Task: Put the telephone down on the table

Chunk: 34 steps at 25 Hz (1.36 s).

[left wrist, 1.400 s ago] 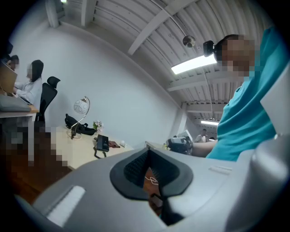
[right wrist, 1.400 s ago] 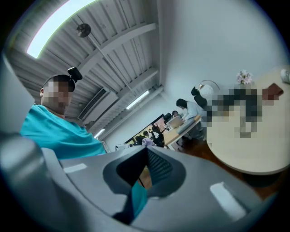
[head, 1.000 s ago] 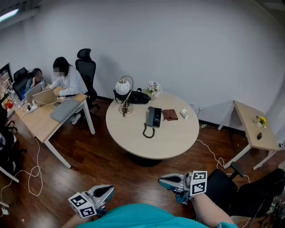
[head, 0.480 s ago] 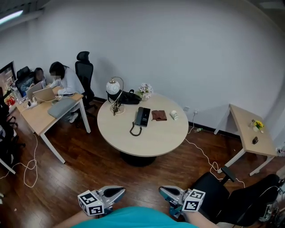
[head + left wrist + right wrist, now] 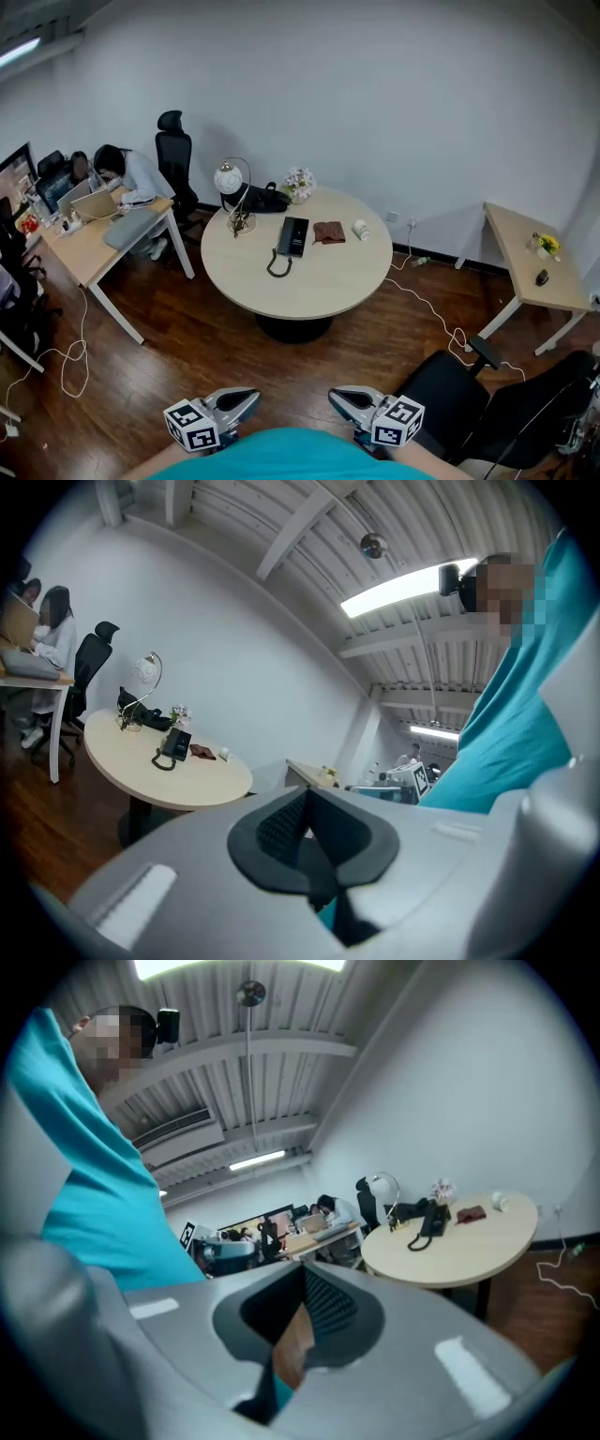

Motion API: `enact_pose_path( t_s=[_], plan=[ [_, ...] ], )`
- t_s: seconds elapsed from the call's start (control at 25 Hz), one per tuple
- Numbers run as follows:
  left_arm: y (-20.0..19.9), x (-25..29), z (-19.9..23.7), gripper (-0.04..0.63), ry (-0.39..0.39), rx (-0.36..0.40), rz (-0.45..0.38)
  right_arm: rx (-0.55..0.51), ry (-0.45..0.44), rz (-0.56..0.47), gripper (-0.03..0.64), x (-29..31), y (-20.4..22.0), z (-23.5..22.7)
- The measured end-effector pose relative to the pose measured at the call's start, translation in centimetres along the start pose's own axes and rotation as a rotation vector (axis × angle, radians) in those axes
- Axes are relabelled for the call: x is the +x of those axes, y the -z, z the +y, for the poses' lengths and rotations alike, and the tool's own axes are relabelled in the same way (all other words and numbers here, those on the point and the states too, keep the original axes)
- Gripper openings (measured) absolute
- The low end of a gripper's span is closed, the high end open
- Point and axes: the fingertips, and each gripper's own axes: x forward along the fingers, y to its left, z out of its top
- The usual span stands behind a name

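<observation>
The black telephone [image 5: 292, 236] lies on the round beige table [image 5: 319, 291], handset on its cradle and its coiled cord [image 5: 278, 268] looping toward me. Both gripper views catch it too: the telephone [image 5: 174, 745] is small at the left, and the telephone [image 5: 433, 1218] is on the far table. My left gripper [image 5: 246, 401] and right gripper [image 5: 342, 398] are close to my body at the bottom edge, far from the table. In their own views the left gripper [image 5: 305, 803] and right gripper [image 5: 302, 1283] have their pads together with nothing held.
On the table's far side are a globe lamp [image 5: 228, 178], a black bag [image 5: 265, 199], flowers [image 5: 300, 180], a brown wallet [image 5: 329, 232] and a white cup [image 5: 361, 229]. A black chair [image 5: 450, 394] stands near right, a side table [image 5: 530, 258] far right, and a desk with seated people [image 5: 112, 234] left.
Both grippers have drawn in toward my body and closer together, and the right one has dropped lower in the view. The telephone has not moved on the table.
</observation>
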Motion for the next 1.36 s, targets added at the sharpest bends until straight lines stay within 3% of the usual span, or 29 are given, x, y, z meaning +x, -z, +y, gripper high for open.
enact_pose_path(
  t_s=[0.24, 0.44, 1.36],
  plan=[
    [-0.8, -0.3, 1.4, 0.005, 0.054, 0.014, 0.015, -0.058, 0.065, -0.03, 0.0, 1.9, -0.3, 0.9],
    [-1.6, -0.6, 2.2, 0.005, 0.072, 0.015, 0.014, -0.049, 0.104, -0.035, 0.0, 2.4, -0.3, 1.0],
    [-1.6, -0.5, 2.5, 0.005, 0.065, 0.007, 0.006, -0.027, 0.061, -0.016, 0.0, 3.2, 0.2, 0.7]
  ],
)
